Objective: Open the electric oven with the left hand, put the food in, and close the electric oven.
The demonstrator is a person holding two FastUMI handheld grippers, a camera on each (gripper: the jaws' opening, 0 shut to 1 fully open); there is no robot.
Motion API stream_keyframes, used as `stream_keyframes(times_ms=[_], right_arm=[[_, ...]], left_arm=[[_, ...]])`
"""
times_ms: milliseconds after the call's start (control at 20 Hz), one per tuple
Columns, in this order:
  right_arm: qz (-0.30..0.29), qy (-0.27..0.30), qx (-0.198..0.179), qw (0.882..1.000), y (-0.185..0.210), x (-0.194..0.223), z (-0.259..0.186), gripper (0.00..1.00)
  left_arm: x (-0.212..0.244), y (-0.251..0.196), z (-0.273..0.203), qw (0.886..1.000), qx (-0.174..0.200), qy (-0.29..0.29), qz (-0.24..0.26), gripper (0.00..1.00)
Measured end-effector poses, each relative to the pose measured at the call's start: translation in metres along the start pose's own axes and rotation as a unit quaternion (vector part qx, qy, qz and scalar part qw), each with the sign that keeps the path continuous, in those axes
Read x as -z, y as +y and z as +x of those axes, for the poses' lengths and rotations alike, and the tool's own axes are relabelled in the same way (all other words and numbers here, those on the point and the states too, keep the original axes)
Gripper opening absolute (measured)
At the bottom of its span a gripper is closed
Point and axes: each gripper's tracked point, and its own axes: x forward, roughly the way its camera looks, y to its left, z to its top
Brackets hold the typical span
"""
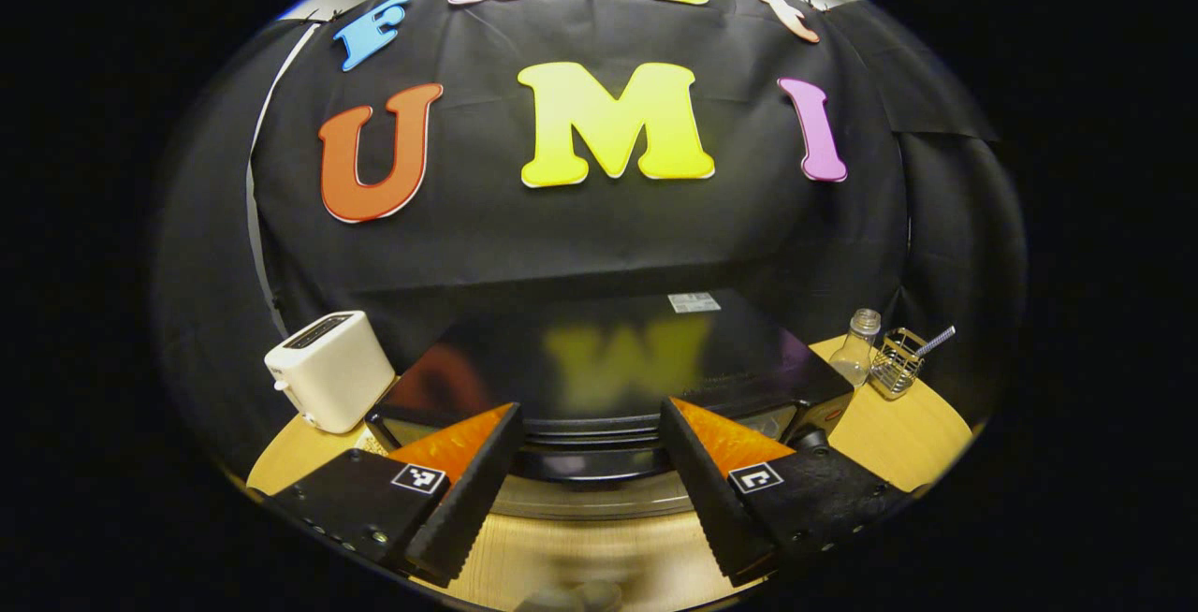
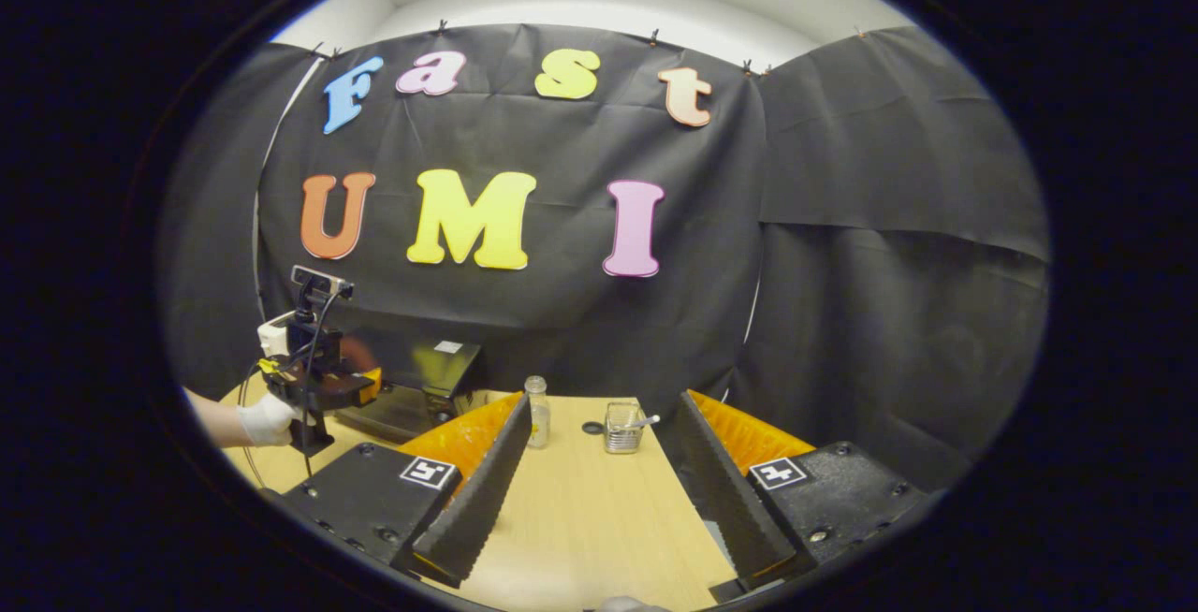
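Before the oven (image 1: 599, 369), left claw (image 1: 590, 472) gapes level; right claw (image 2: 599, 481) likewise.

Dim booth, black cloth soaking up the light, a pale strip glowing overhead. Both views bow hard toward their edges. The oven (image 1: 608, 364) top throws back a smeared glossy reflection, and the wooden table (image 2: 580, 518) looks warm, evenly lit, shadows soft, foreground slightly blurred.

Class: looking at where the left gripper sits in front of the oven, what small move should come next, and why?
Probably ease the left gripper forward and down to the electric oven door's top handle: its jaws stand open, holding nothing, with the oven just ahead.
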Motion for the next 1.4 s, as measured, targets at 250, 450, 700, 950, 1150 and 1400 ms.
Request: stream_keyframes(times_ms=[250, 450, 700, 950, 1150, 1400], right_arm=[[0.005, 0.003, -0.011, 1.0, 0.01, 0.002, 0.004, 0.97], [0.005, 0.008, -0.017, 1.0, 0.014, 0.007, 0.003, 0.99], [0.003, 0.01, -0.024, 1.0, 0.018, 0.011, -0.004, 0.99], [0.002, 0.015, -0.03, 0.999, 0.02, 0.019, -0.014, 0.97], [0.008, 0.024, -0.038, 0.999, 0.024, 0.029, -0.02, 0.97], [0.006, 0.029, -0.046, 0.998, 0.029, 0.034, -0.028, 0.97]], left_arm=[[0.003, 0.001, -0.008, 1.0, -0.004, -0.001, -0.012, 0.94], [0.006, 0.001, -0.017, 1.0, -0.002, -0.005, -0.003, 0.94], [0.015, 0.0, -0.034, 1.0, -0.002, -0.005, -0.005, 0.95], [0.036, -0.001, -0.06, 1.0, 0.003, 0.0, -0.008, 0.95], [0.062, -0.004, -0.082, 1.0, 0.007, 0.015, -0.009, 0.95], [0.098, -0.007, -0.102, 0.999, 0.009, 0.043, -0.013, 0.95]])
